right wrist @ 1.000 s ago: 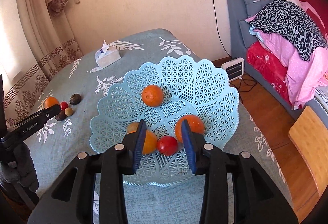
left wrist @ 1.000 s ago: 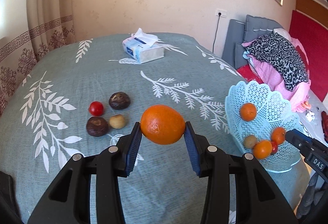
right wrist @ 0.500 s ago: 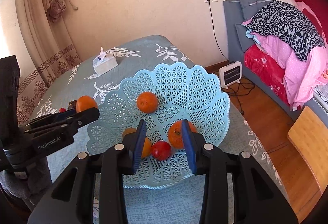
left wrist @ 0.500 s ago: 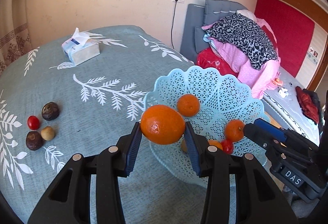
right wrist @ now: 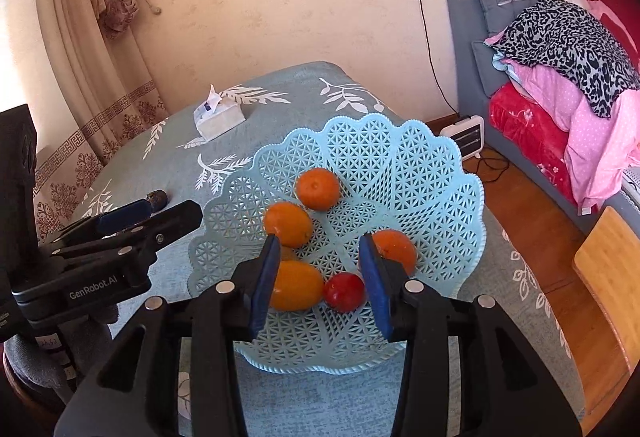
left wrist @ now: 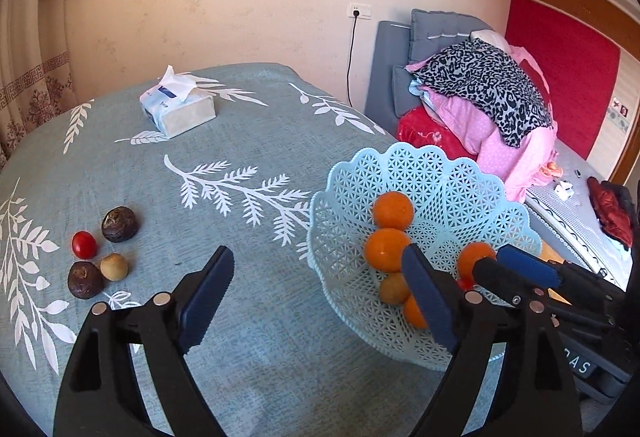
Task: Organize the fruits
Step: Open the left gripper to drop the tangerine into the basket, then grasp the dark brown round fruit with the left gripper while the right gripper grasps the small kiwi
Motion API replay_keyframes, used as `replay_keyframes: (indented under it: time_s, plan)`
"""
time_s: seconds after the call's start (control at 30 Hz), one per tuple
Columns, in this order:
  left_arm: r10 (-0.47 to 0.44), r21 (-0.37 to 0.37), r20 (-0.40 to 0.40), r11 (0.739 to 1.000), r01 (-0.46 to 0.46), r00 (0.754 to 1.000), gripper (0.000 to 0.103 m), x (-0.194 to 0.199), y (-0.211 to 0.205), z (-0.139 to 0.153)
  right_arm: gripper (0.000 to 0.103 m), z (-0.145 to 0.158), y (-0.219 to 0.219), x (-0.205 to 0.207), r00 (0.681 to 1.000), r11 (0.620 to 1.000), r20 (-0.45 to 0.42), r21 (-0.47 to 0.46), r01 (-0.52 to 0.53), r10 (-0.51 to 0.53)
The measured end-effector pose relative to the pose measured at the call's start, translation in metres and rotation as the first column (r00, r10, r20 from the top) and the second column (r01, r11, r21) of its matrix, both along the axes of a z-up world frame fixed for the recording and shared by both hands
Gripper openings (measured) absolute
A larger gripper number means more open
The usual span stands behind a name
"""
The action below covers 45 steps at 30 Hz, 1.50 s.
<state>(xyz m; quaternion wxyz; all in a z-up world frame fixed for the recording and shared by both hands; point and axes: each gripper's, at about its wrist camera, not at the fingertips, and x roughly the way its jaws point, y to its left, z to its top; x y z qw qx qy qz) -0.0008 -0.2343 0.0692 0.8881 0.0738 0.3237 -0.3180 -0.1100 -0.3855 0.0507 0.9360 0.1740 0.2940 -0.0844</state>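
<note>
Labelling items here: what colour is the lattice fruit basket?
Light blue fruit basket, clearest in the right wrist view.

left gripper (right wrist: pixel 136 215): "GenRobot.AI" | right gripper (left wrist: pixel 520 269): perhaps "DAS" (partly cut off)

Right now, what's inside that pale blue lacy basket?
The basket holds four oranges, a red tomato and a small tan fruit, largely hidden behind other fruit. Anything beneath them can't be seen.
</note>
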Motion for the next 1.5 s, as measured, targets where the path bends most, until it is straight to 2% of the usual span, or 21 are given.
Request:
replay_keyframes:
  time_s: [0.07, 0.47, 0.77, 0.83, 1.0, 1.1, 1.17, 1.27, 1.43, 1.5]
  plan:
    - [0.024, 0.003, 0.008, 1.0, -0.024, 1.0, 0.091, 0.001, 0.007, 0.001, 0.042, 0.002, 0.003, 0.002, 1.0, 1.0, 0.003, -0.004, -0.006, 0.006]
    - [0.191, 0.008, -0.019, 0.982, -0.191, 0.981, 0.092, 0.026, 0.063, -0.008, 0.042, 0.016, 0.042, 0.022, 0.994, 0.994, 0.027, -0.027, -0.103, 0.104]
    - [0.324, -0.005, -0.035, 0.946, -0.324, 0.945, 0.092, 0.047, 0.118, -0.012, 0.043, 0.019, 0.093, 0.041, 0.973, 0.971, 0.025, -0.067, -0.229, 0.231]
    - [0.349, 0.0, -0.041, 0.937, -0.349, 0.936, 0.092, 0.053, 0.129, -0.014, 0.048, 0.018, 0.104, 0.044, 0.966, 0.964, 0.022, -0.075, -0.256, 0.258]
    - [0.395, 0.019, -0.051, 0.919, -0.395, 0.917, 0.091, 0.066, 0.149, -0.018, 0.048, 0.014, 0.124, 0.053, 0.951, 0.948, 0.007, -0.086, -0.306, 0.308]
    - [0.416, 0.045, -0.081, 0.909, -0.413, 0.906, 0.079, 0.079, 0.156, -0.026, 0.048, 0.011, 0.13, 0.058, 0.946, 0.943, -0.006, -0.076, -0.324, 0.325]
    - [0.418, 0.054, -0.132, 0.909, -0.414, 0.899, 0.069, 0.09, 0.159, -0.035, 0.048, 0.007, 0.132, 0.061, 0.943, 0.94, -0.017, -0.068, -0.334, 0.334]
    - [0.411, 0.05, -0.197, 0.911, -0.409, 0.89, 0.063, 0.1, 0.163, -0.047, 0.048, 0.003, 0.134, 0.066, 0.939, 0.938, -0.033, -0.053, -0.344, 0.342]
    - [0.406, 0.04, -0.194, 0.913, -0.406, 0.893, 0.054, 0.104, 0.165, -0.054, 0.048, -0.003, 0.139, 0.075, 0.933, 0.933, -0.053, -0.044, -0.358, 0.356]
    - [0.382, 0.019, -0.195, 0.923, -0.386, 0.903, 0.044, 0.103, 0.164, -0.054, 0.048, -0.005, 0.142, 0.08, 0.929, 0.929, -0.063, -0.033, -0.368, 0.366]
